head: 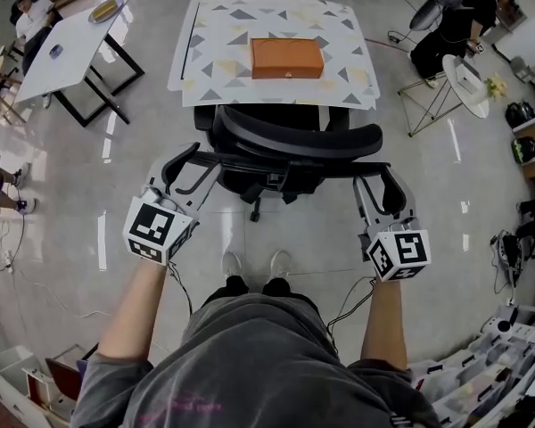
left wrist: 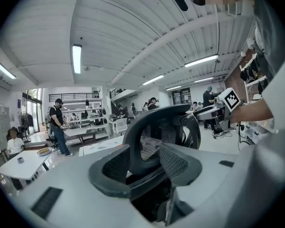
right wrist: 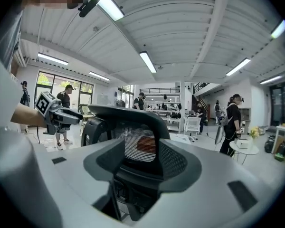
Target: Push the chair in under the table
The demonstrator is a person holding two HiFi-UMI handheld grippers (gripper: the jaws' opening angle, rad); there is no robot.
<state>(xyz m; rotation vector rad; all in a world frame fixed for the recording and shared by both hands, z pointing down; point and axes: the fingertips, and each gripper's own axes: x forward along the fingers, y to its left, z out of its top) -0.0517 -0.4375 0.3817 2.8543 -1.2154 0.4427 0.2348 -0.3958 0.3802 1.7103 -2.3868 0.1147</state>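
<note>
A black mesh-backed office chair (head: pixel 285 141) stands just before a table (head: pixel 205 69) covered with a triangle-patterned cloth. An orange box (head: pixel 287 58) lies on it. My left gripper (head: pixel 192 168) is at the left end of the chair's rear crossbar, its jaws apart around it. My right gripper (head: pixel 382 181) sits at the bar's right end in the same way. In the left gripper view the chair back (left wrist: pixel 156 132) fills the gap ahead of the left gripper (left wrist: pixel 145 170). In the right gripper view the backrest (right wrist: pixel 133 122) shows beyond the right gripper (right wrist: pixel 142 167). I see no pad pressing.
A white table (head: pixel 67 56) stands at the far left and a small round white table (head: pixel 468 83) at the right, with a person (head: pixel 455 25) beside it. Cables trail over the glossy floor. Storage bins (head: pixel 18 373) line the lower corners. My shoes (head: pixel 254 264) are behind the chair.
</note>
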